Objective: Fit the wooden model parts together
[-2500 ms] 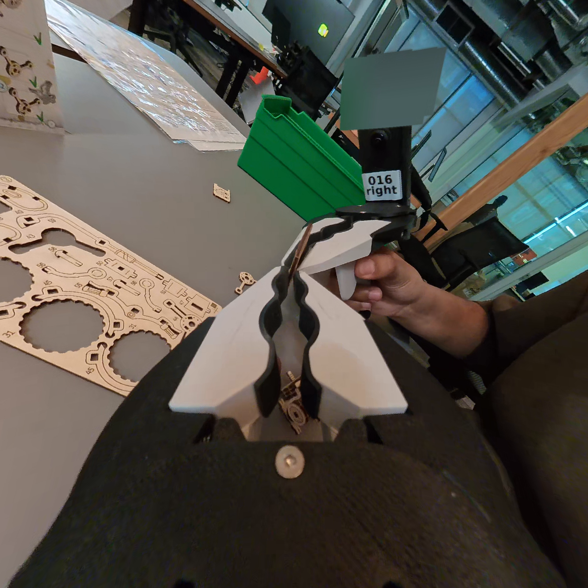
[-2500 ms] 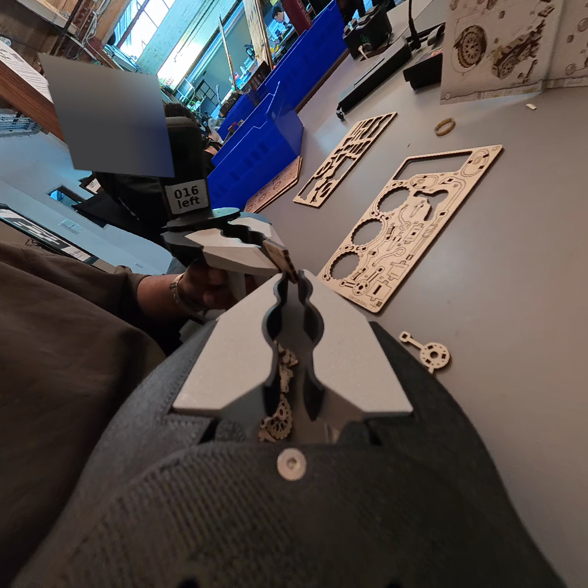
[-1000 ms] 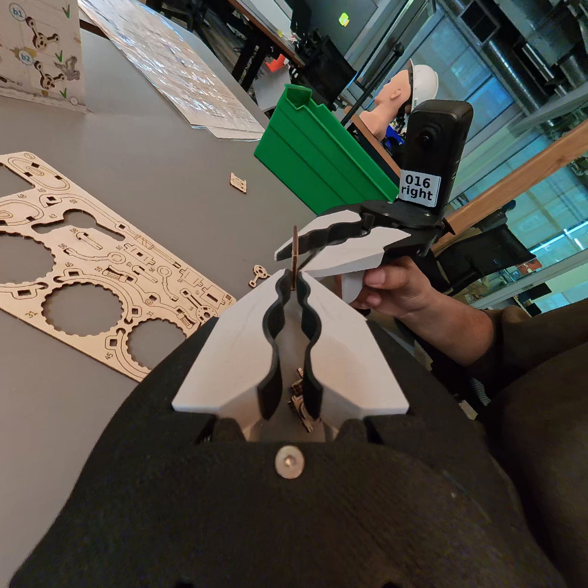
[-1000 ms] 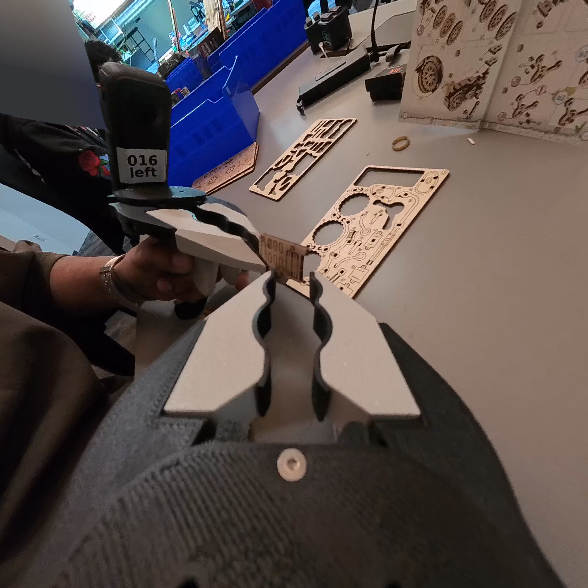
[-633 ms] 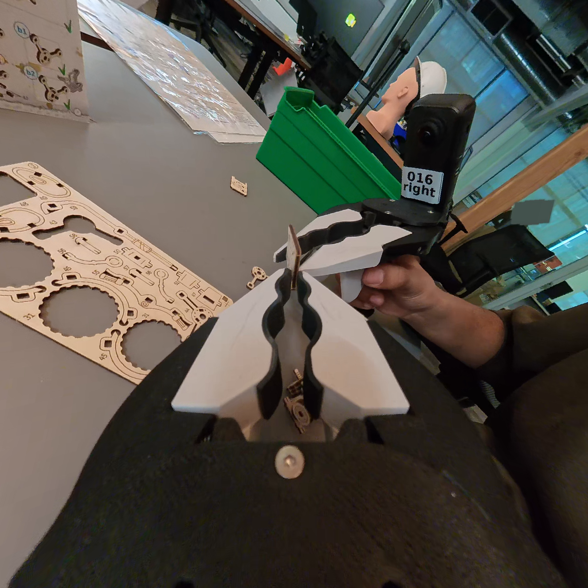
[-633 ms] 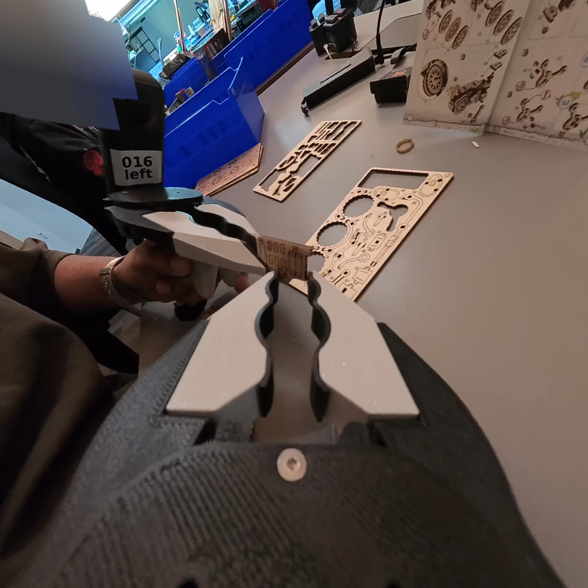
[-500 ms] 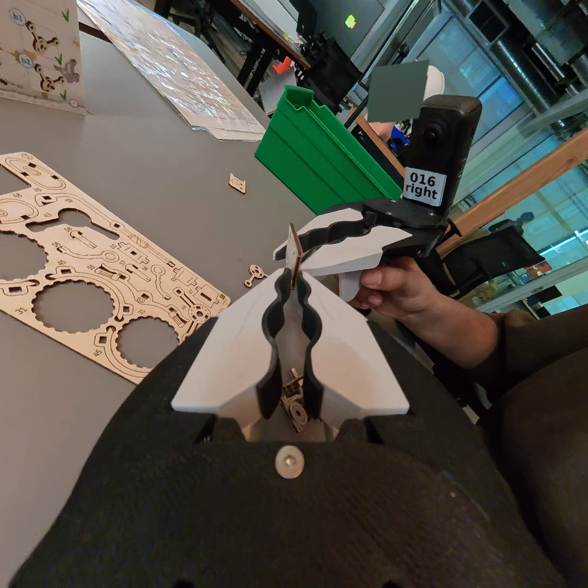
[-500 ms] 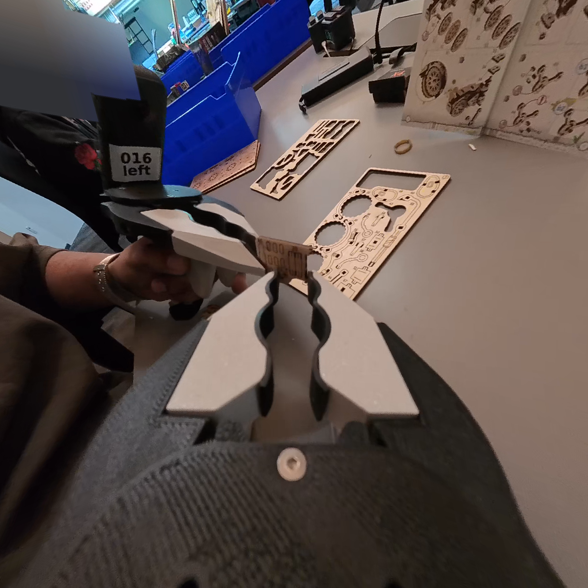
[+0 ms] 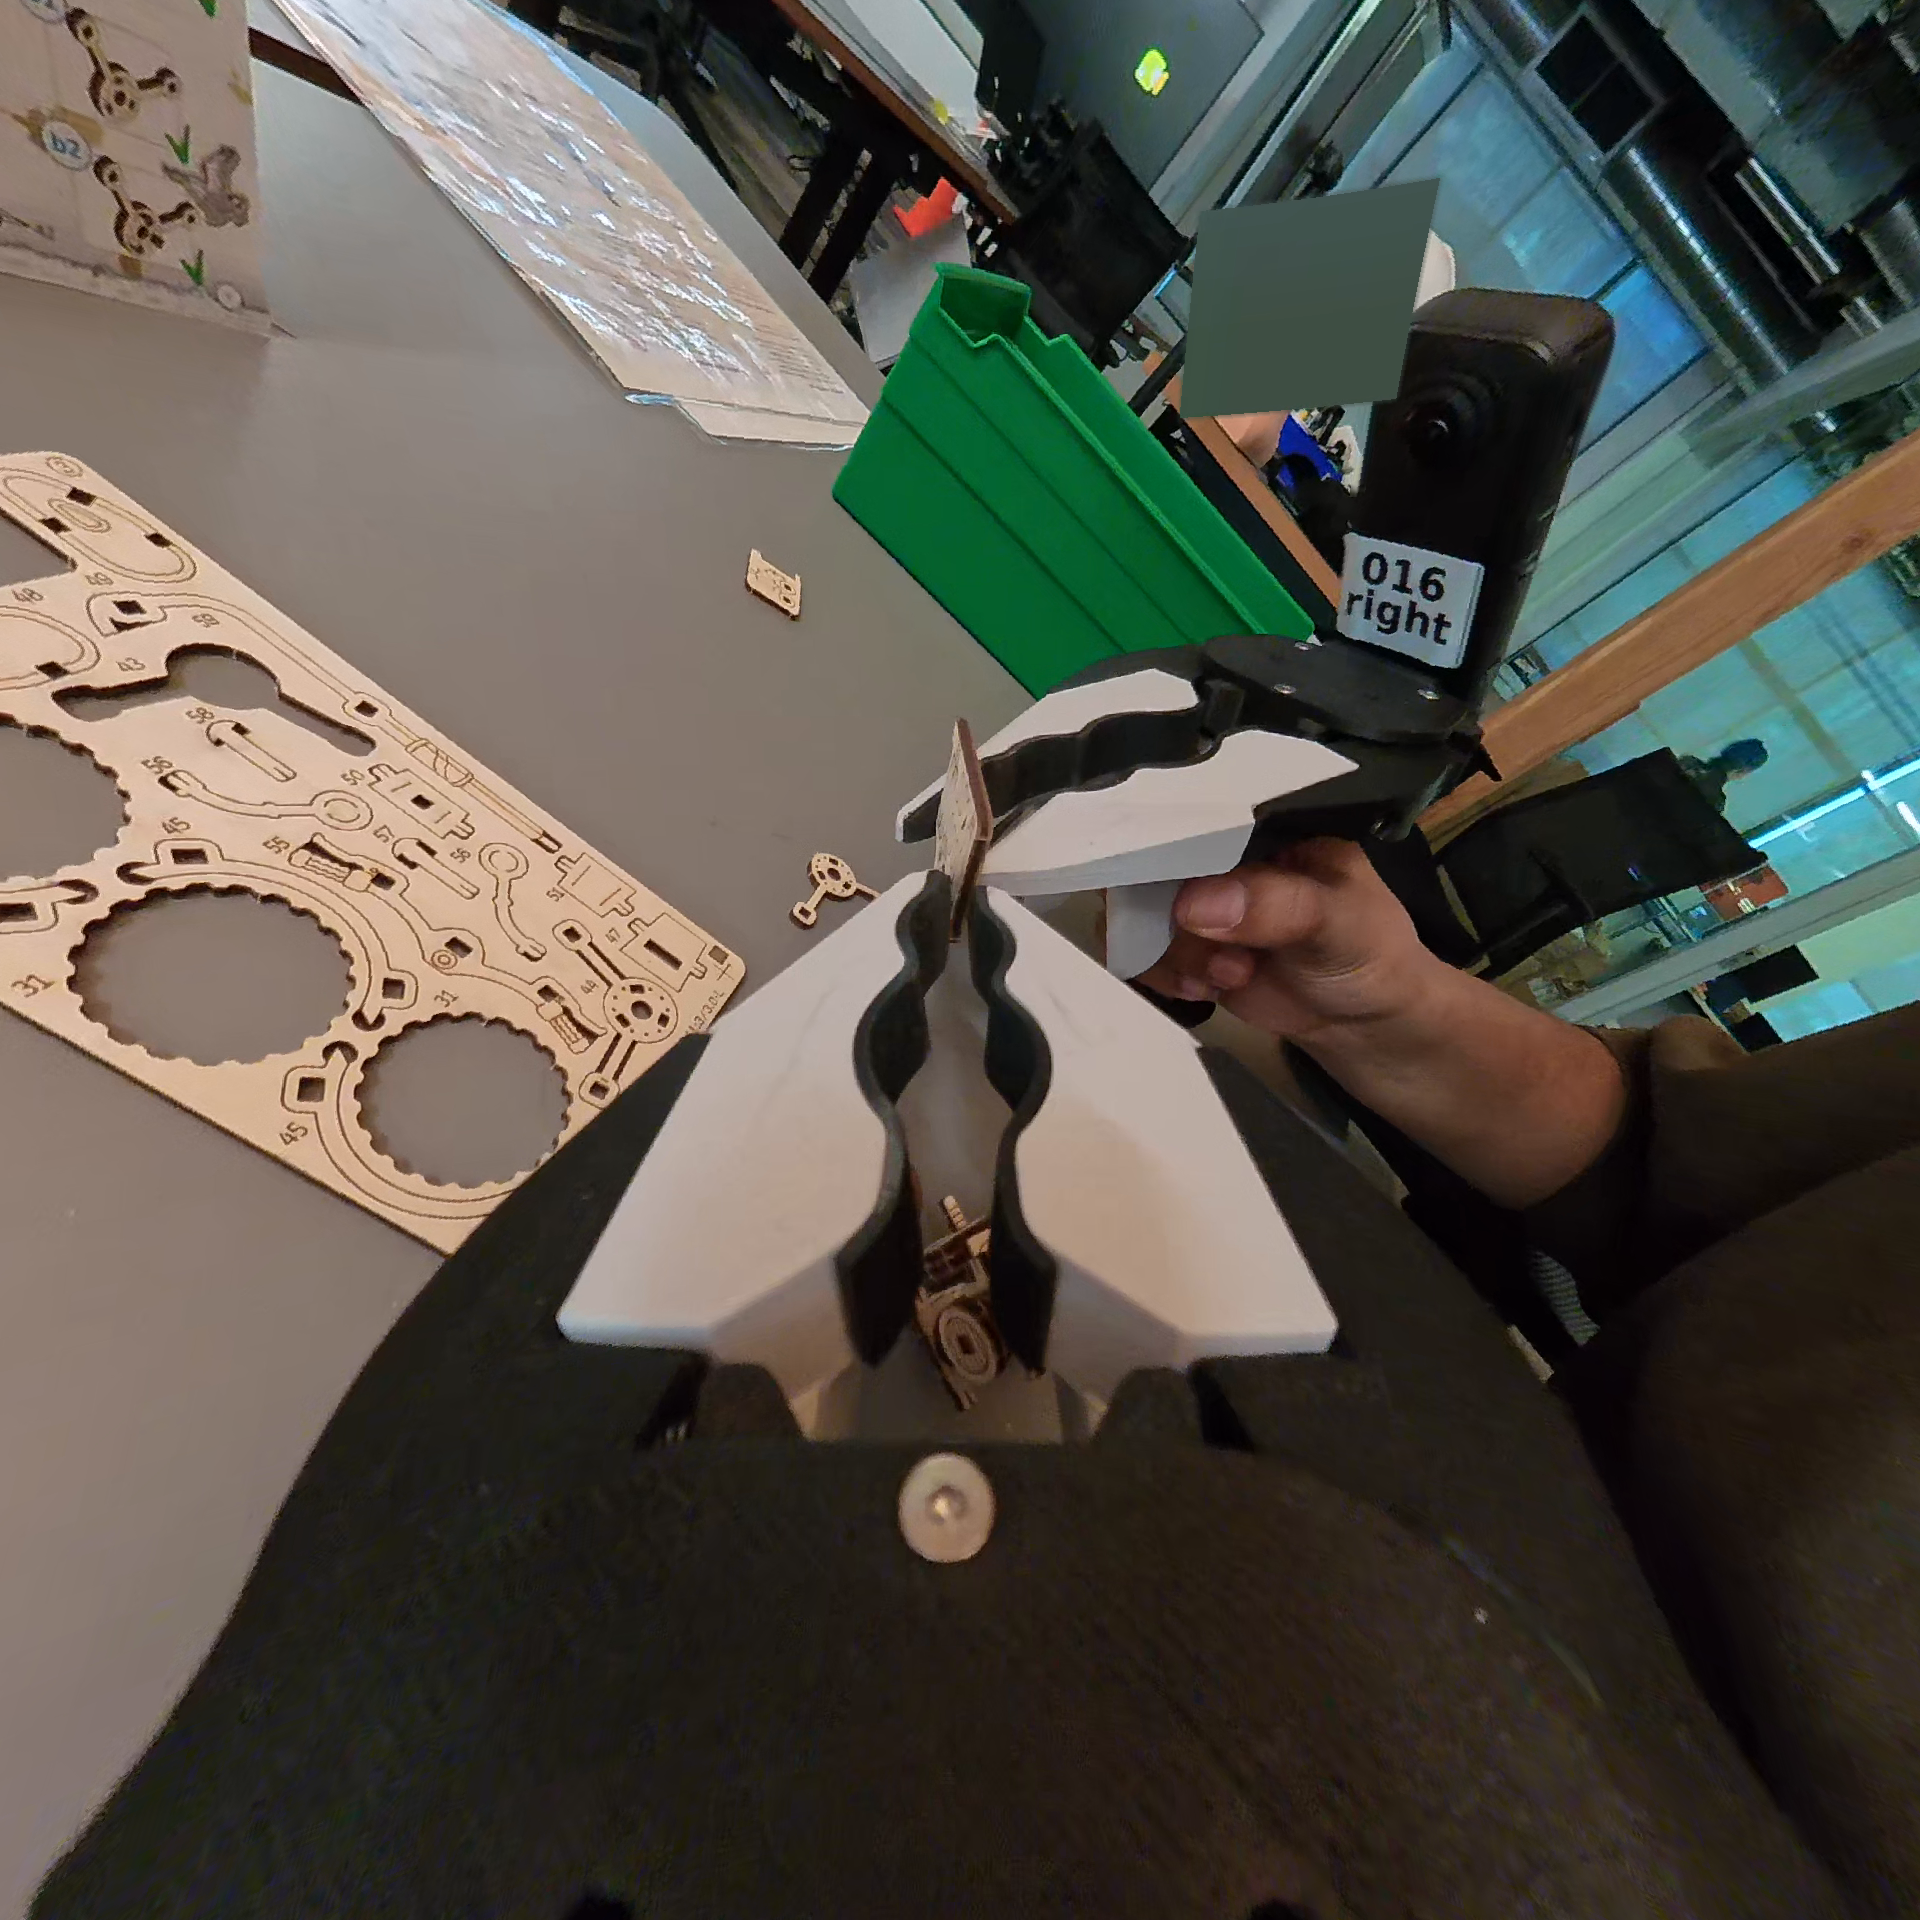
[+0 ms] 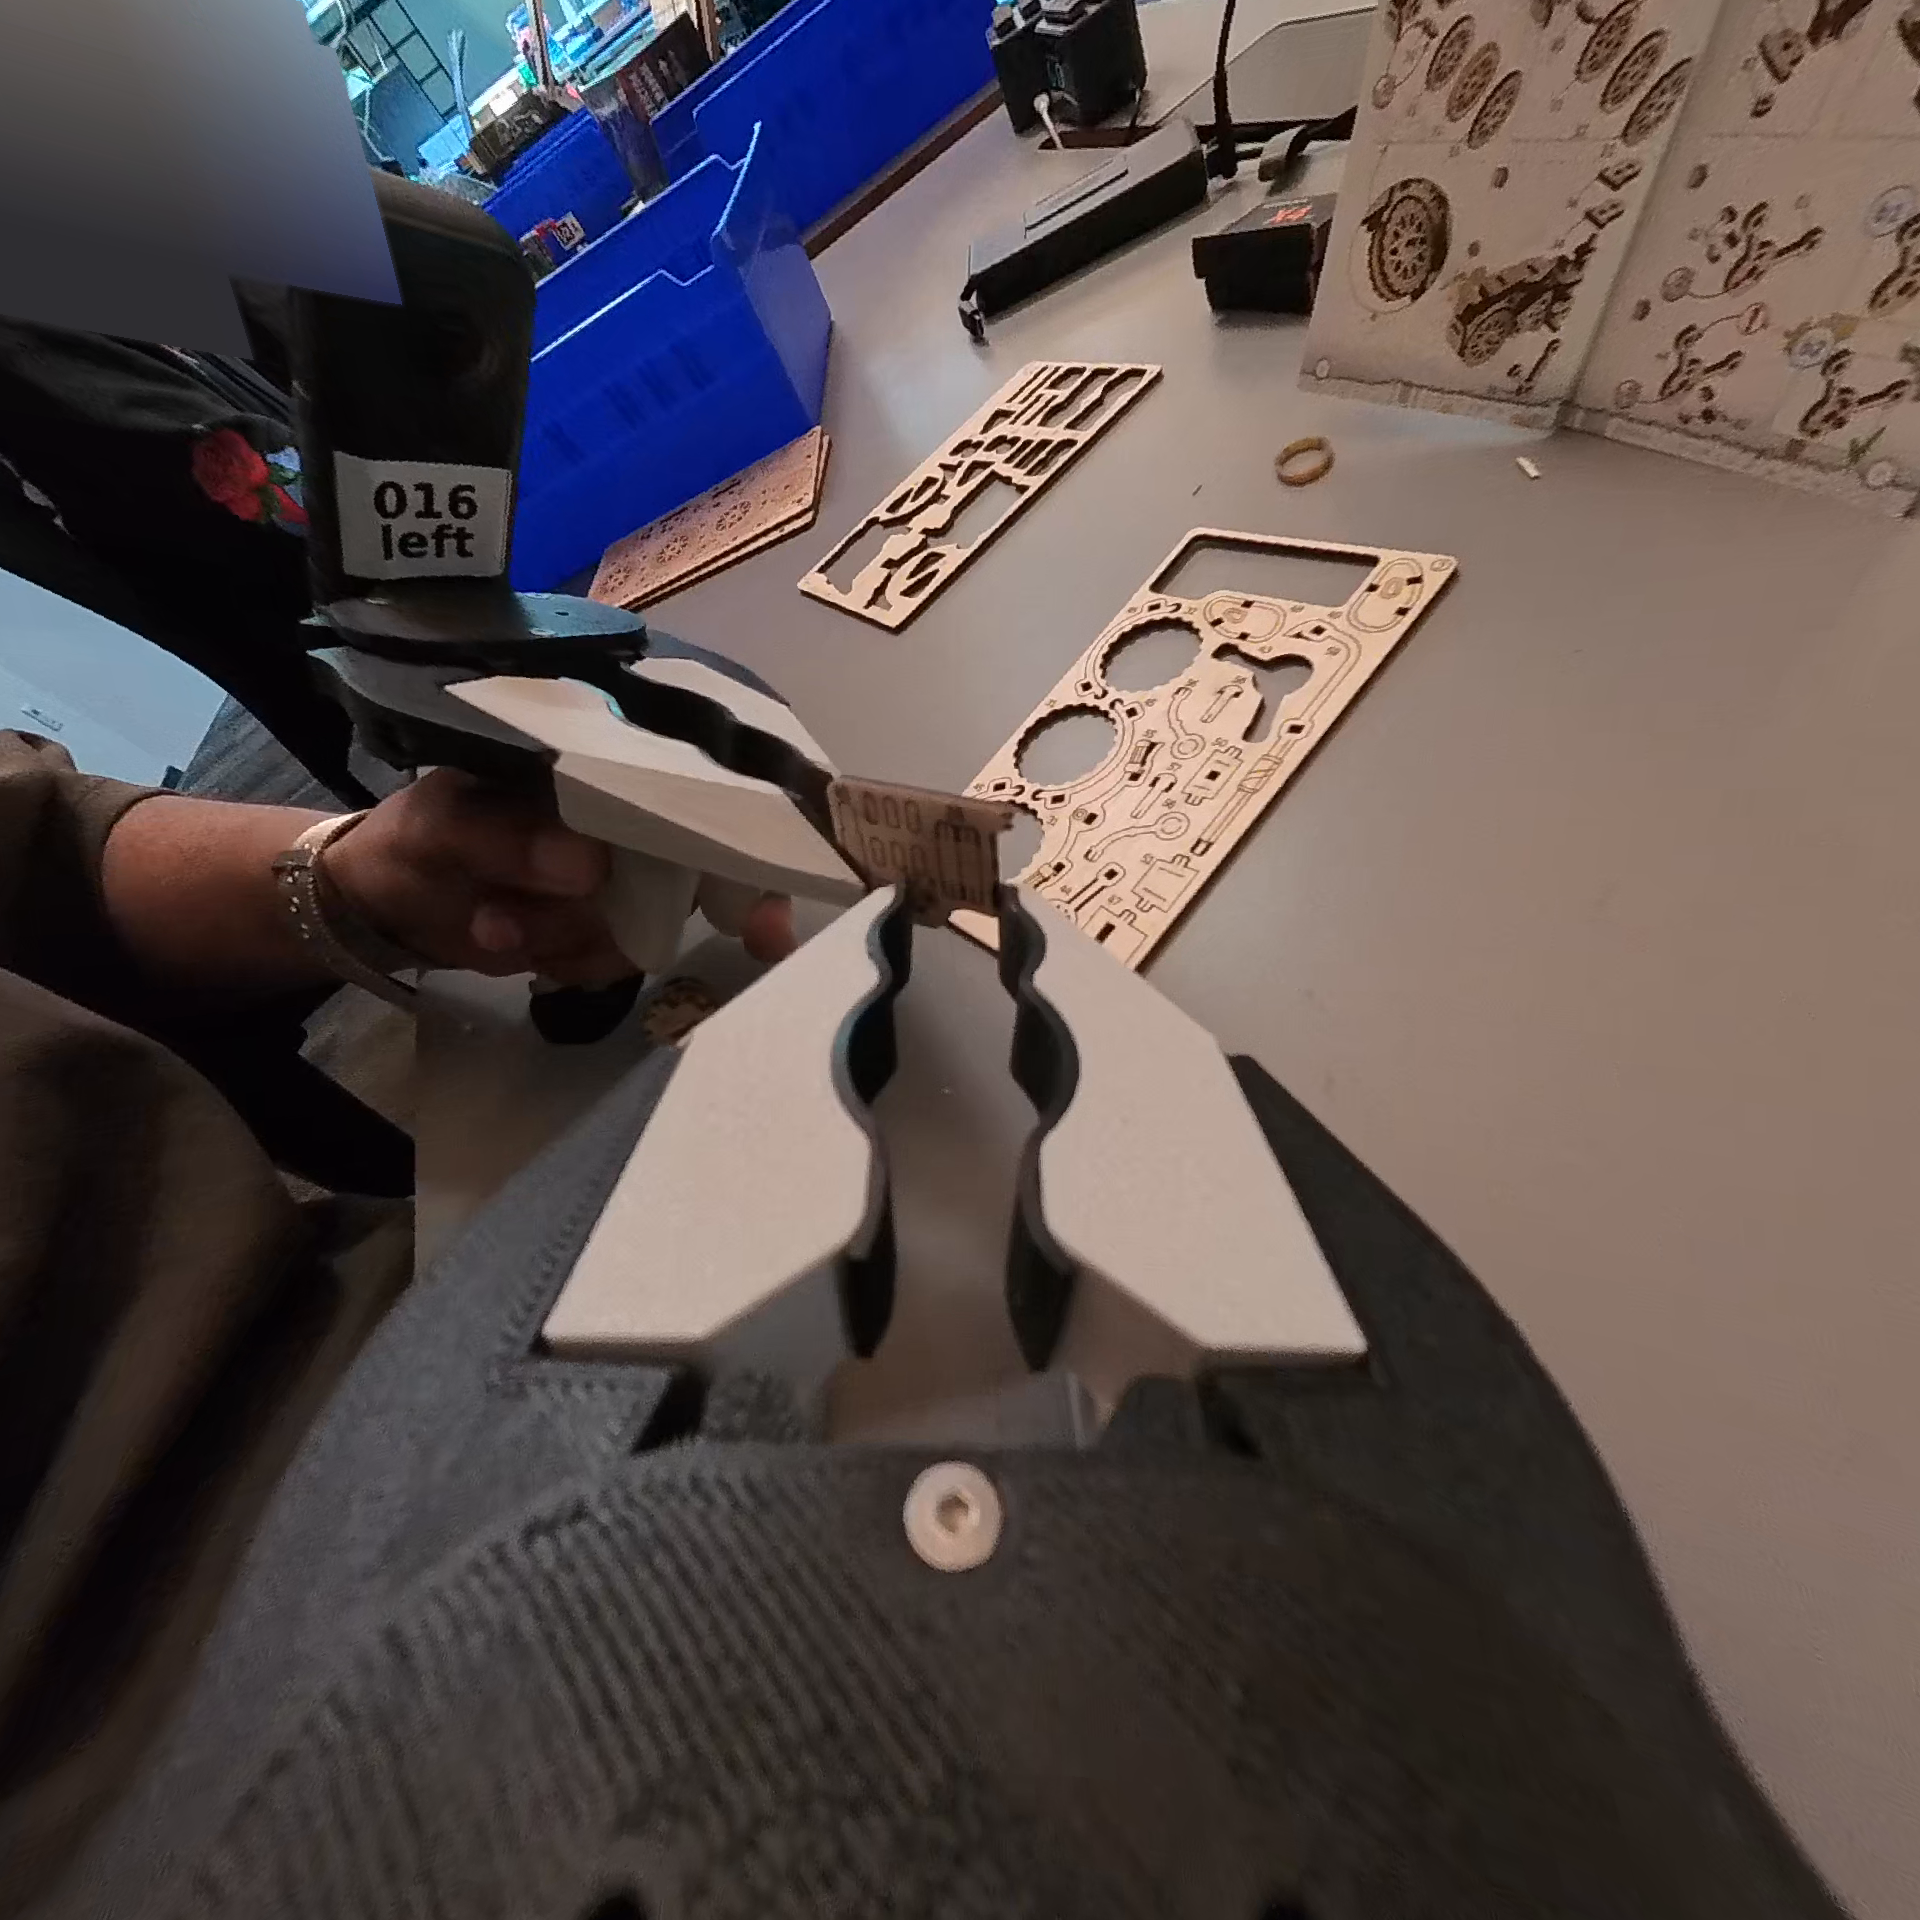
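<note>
- Since the frame two and a half seconds back, our right gripper (image 10: 951,914) has spread apart and the toothed wooden bits that sat deep between its fingers are gone from that view; we can't tell where they went.
- Left gripper (image 9: 951,909) is pinching the small wooden plate (image 10: 920,842) at its tip, plate now turned face-on to the right wrist view, centre of frame; seen edge-on in the left wrist view, just above centre.
- Right gripper's tips sit either side of the plate's lower edge, gap wider than the plate, touching or not we can't tell.
- A small assembled wooden piece (image 9: 956,1320) is lodged deep between the left gripper's fingers, lower centre of frame.
- Our read: a regrip or handover of the plate is under way and the fit is not made yet; next is closing on the plate squarely without twisting it.
- Grey table (image 10: 1558,935): punched-out plywood sheet (image 9: 312,935) at left; loose key-shaped part (image 9: 831,883) near centre; small loose tab (image 9: 774,597) above it.
- Second plywood sheet (image 10: 987,488) upper centre; rubber ring (image 10: 1304,457); instruction sheet (image 10: 1662,208) propped upper right.
- Green bin (image 9: 1039,499) upper centre, blue bins (image 10: 675,312) upper left, workshop clutter and windows behind.
</note>
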The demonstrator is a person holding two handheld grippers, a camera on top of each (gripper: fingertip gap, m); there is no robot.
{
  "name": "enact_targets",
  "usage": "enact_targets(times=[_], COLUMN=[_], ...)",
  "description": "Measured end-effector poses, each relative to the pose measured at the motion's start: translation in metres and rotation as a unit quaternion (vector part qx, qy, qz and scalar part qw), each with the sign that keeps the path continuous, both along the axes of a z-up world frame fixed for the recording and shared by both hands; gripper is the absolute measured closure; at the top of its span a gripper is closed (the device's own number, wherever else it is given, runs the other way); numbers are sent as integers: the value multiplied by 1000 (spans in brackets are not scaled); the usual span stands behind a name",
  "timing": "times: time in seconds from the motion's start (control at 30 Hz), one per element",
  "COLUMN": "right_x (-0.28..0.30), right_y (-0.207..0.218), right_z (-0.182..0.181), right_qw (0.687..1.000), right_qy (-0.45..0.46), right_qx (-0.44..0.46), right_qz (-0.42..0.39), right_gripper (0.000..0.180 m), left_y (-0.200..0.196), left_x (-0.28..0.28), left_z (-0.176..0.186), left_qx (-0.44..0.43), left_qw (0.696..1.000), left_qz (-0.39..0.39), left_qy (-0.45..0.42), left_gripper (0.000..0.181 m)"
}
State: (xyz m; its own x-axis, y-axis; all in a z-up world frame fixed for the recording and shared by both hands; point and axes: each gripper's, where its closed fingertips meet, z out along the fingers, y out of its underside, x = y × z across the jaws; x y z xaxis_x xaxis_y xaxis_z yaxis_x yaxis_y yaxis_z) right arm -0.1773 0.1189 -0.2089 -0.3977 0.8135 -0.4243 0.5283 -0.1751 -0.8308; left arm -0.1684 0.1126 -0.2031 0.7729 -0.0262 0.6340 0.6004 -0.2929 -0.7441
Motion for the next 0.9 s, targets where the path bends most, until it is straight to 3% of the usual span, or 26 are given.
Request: enact_targets(times=[0.43,0.7,0.9], right_x=[-2,-8,-10], right_y=[2,12,16], right_z=[-3,4,15], right_qw=[998,997,986], right_qy=[7,38,110], right_qx=[64,43,117], right_qz=[-23,-45,-51], right_gripper=[165,155,154], left_y=[1,-2,-4], left_x=[-4,-20,-27], left_z=[-4,-1,7], left_qx=[-5,16,52], left_qw=[1000,996,982], left_qz=[1,8,8], left_qy=[10,-89,-181], left_gripper=[180,181,181])
